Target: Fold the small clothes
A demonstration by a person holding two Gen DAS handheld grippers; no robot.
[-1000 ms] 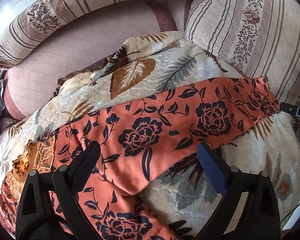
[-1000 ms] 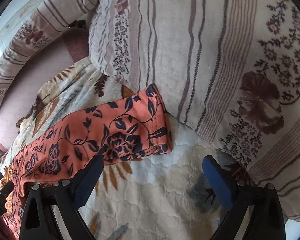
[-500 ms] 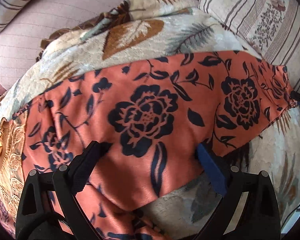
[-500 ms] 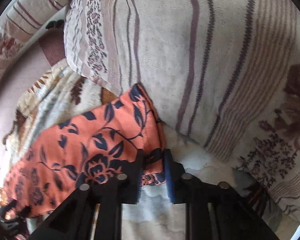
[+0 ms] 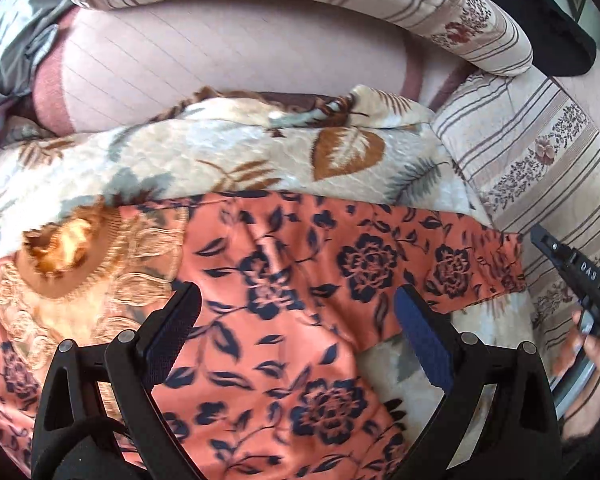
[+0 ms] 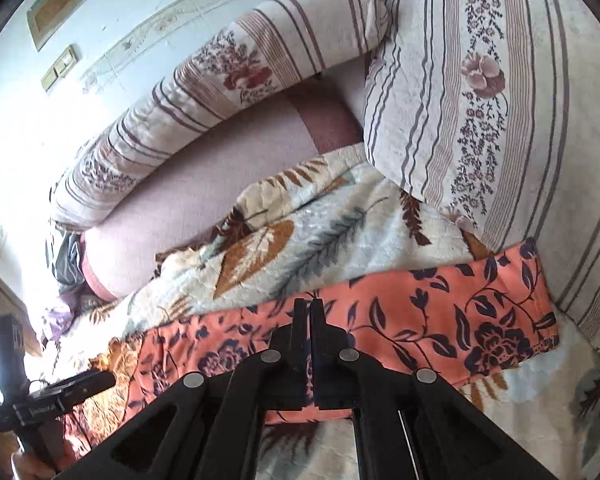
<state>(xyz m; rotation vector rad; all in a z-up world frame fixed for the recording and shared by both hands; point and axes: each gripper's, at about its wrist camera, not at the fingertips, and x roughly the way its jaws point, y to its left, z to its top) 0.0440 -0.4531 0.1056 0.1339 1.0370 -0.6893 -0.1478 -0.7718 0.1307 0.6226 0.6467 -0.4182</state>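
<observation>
Blanket (image 5: 220,160), leaf pattern, covered the sofa seat. The orange flowered top (image 5: 300,280) lay flat across it, sleeve stretched toward the striped cushion (image 6: 480,120).

Change over the last half second: the right gripper (image 6: 310,304) had been pinching the cuff (image 6: 532,320). It had since drawn back, and the cuff lay flat against the cushion. Its jaws were pressed together; no cloth rose to them, so I judged it empty. The left gripper (image 5: 296,294) had lifted away too, jaws spread wide above the chest of the top, holding nothing.

Reading: sleeve laid out straight, no fold made yet.

Only the left view showed the lace neckline (image 5: 60,256). Only the right view showed the cuff's full edge and the wall switch (image 6: 60,68).
</observation>
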